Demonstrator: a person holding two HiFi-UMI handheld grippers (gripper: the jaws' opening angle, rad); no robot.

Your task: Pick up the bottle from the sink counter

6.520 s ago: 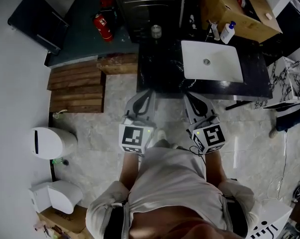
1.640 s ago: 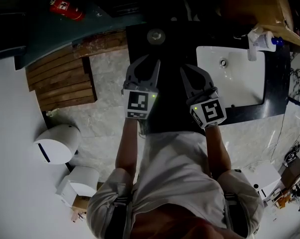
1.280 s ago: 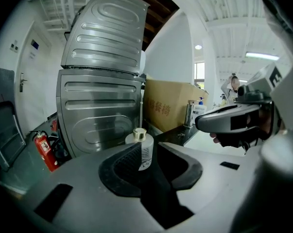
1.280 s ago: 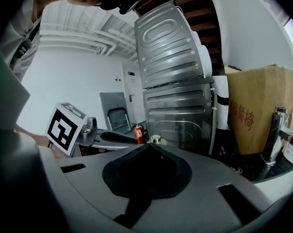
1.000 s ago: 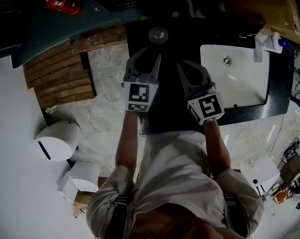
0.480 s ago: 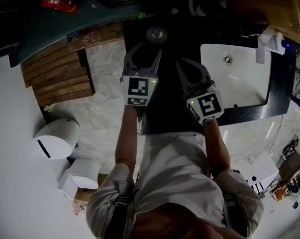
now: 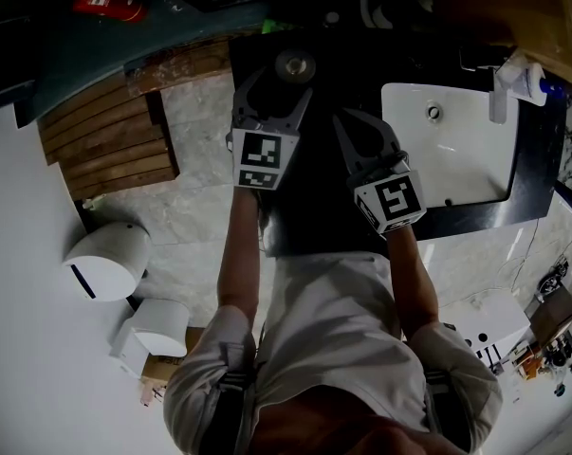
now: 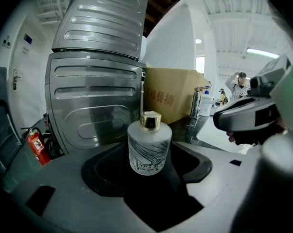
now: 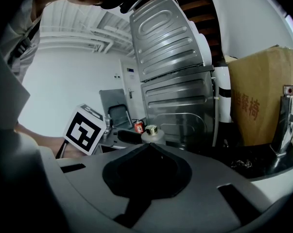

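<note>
- Two grippers are over the dark sink counter, one in each of the person's hands.
- Left gripper – its jaws are opening. The bottle stands in the gap at their tips, and neither pad presses on it.
- In the left gripper view the bottle is upright on the counter: squat frosted glass, a gold cap, dark line work on its side. It sits centred ahead of the left gripper, with a jaw to either side.
- Behind the bottle stands a ribbed metal cabinet, with a cardboard box to its right and a red fire extinguisher low on the left.
- Right gripper – its jaws are together with nothing between them. It hovers over the counter between the bottle and the white sink basin.
- In its own view the right gripper has its tips meeting. The bottle shows small just beyond them, and the left gripper's marker cube is off to the left.
- A white pump dispenser stands at the far corner of the basin, well apart from both grippers.
</note>
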